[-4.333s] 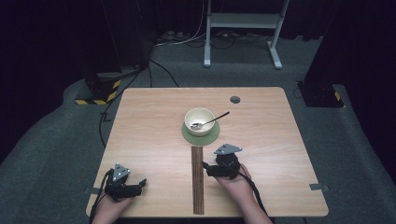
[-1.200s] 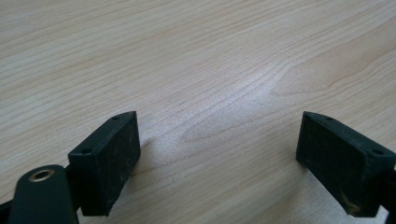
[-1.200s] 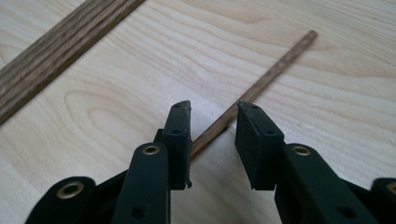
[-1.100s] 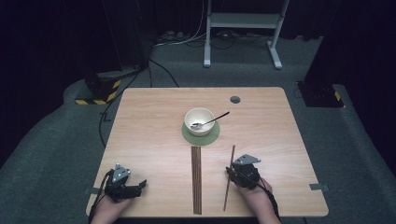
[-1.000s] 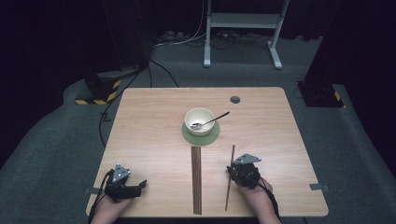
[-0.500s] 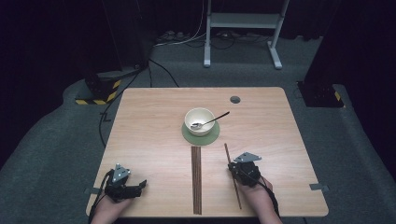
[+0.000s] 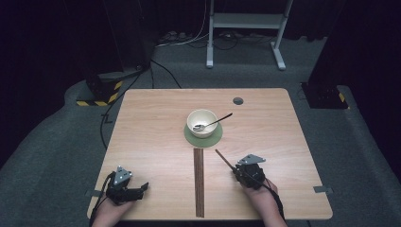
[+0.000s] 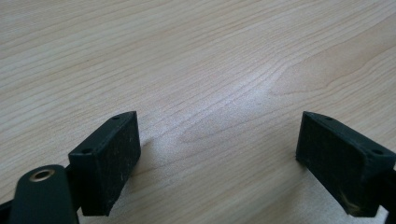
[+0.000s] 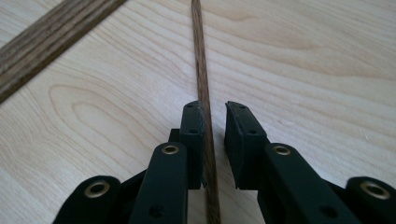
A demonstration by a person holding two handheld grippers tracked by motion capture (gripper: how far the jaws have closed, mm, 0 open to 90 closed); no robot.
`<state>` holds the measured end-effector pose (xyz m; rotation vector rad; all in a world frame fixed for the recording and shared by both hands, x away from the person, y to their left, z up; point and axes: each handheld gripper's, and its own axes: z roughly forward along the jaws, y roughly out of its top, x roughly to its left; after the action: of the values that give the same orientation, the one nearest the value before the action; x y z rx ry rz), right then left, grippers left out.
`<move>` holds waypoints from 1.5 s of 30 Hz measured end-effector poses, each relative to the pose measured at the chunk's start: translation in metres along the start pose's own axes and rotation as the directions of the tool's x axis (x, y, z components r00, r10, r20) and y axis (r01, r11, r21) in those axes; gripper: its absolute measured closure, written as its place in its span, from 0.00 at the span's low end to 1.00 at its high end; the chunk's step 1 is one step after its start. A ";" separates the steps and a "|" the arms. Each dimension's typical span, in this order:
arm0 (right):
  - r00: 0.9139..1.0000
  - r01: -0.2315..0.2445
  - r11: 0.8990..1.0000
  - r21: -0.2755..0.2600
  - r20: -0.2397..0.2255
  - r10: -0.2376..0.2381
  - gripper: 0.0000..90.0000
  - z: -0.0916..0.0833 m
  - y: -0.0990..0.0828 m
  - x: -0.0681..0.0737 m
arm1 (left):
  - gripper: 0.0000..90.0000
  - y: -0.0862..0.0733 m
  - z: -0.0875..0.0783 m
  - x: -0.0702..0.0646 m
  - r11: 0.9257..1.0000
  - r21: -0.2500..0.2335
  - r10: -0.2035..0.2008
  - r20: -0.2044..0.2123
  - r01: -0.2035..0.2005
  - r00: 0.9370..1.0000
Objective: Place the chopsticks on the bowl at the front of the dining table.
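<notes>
Worktop (image 7: pixel 156 123): light wood, bare at 9 o'clock.
Bowl (image 7: pixel 202 122) on green mat (image 7: pixel 203 138), centre toward 12 o'clock; spoon (image 7: pixel 213 123) resting inside, handle out toward 2 o'clock.
Chopstick pair (image 7: pixel 199 182) lying flat, running centre to 6 o'clock.
Left tool (image 7: pixel 124 189) at 7 o'clock, jaws wide, nothing between, low over bare wood.
Right tool (image 7: pixel 246 174) at 5 o'clock, jaws narrow around single chopstick (image 9: pixel 201 74); gap on one side, grip looks loose.
Risk: stick slips or pivots on lift, tip near mat.

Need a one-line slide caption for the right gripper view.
Right tool straddles a single dark wooden chopstick on the light wood table, jaws slightly apart; more chopsticks lie upper left.
</notes>
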<state>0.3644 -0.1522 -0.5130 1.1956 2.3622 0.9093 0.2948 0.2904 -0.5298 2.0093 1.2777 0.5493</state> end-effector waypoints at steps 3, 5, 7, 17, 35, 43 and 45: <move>1.000 -0.008 1.000 0.004 0.000 0.008 0.88 -0.001 -0.001 0.000 | 0.15 0.000 0.000 0.000 1.000 0.000 0.000 0.000 0.000 1.000; 1.000 0.005 1.000 0.006 0.014 -0.005 0.93 -0.001 -0.001 0.002 | 0.15 0.000 0.000 0.000 1.000 0.000 0.000 0.001 0.000 1.000; 1.000 0.015 1.000 0.007 0.012 -0.015 0.94 -0.001 0.000 0.002 | 0.15 0.000 0.000 0.000 1.000 0.000 0.000 0.001 0.000 1.000; 1.000 0.012 0.999 -0.034 0.000 -0.012 0.94 -0.007 0.001 0.002 | 0.15 0.000 0.000 0.000 1.000 -0.001 0.001 0.002 -0.001 1.000; 1.000 0.027 0.989 -0.144 0.012 -0.026 0.94 -0.020 0.014 0.011 | 0.15 0.000 0.001 0.000 1.000 0.002 0.002 0.005 -0.002 1.000; 1.000 0.004 0.983 -0.181 0.007 -0.003 0.94 -0.025 0.040 0.015 | 0.15 0.000 0.000 0.000 1.000 0.002 0.002 0.005 -0.002 1.000; 1.000 0.012 0.983 -0.181 -0.004 -0.013 0.94 -0.023 0.045 0.014 | 0.15 0.000 0.000 0.000 1.000 0.002 0.002 0.005 -0.002 1.000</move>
<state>0.3697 -0.1301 -0.4659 1.1067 2.2323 1.0978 0.2951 0.2901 -0.5299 2.0131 1.2734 0.5433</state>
